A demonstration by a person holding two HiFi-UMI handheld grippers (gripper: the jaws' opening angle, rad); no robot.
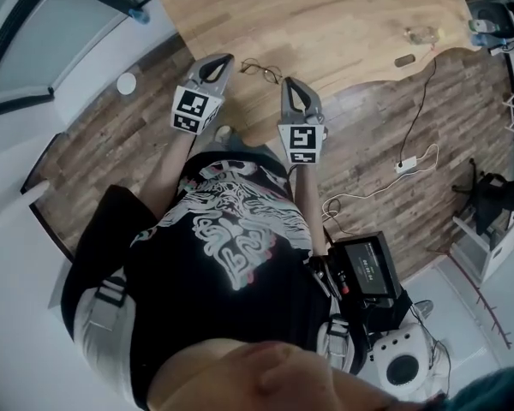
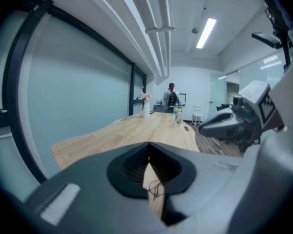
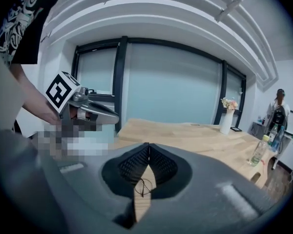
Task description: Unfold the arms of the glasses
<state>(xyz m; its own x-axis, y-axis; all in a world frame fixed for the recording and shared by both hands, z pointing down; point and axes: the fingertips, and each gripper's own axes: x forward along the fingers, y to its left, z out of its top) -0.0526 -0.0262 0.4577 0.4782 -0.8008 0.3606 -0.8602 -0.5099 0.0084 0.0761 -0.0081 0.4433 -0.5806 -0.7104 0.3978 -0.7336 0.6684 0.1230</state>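
Observation:
Thin wire-framed glasses [image 1: 261, 69] lie on the light wooden table [image 1: 325, 15] close to its near edge. My left gripper [image 1: 225, 58] is just left of them, my right gripper [image 1: 289, 83] just right of them and a bit nearer; neither touches them. Both point at the table with jaws shut and nothing between them. Through the slot under the meeting tips, the glasses [image 2: 156, 188] appear in the left gripper view [image 2: 149, 152], and likewise the glasses [image 3: 143, 186] in the right gripper view [image 3: 149, 152]. Whether the arms are folded is too small to tell.
Far down the table stand a vase of flowers [image 2: 146, 106] and a clear bottle [image 2: 177, 116], and a person [image 2: 171, 97] stands beyond them. A small dark object [image 1: 404, 60] lies near the table's right edge. A power strip with cable [image 1: 406, 164] lies on the floor.

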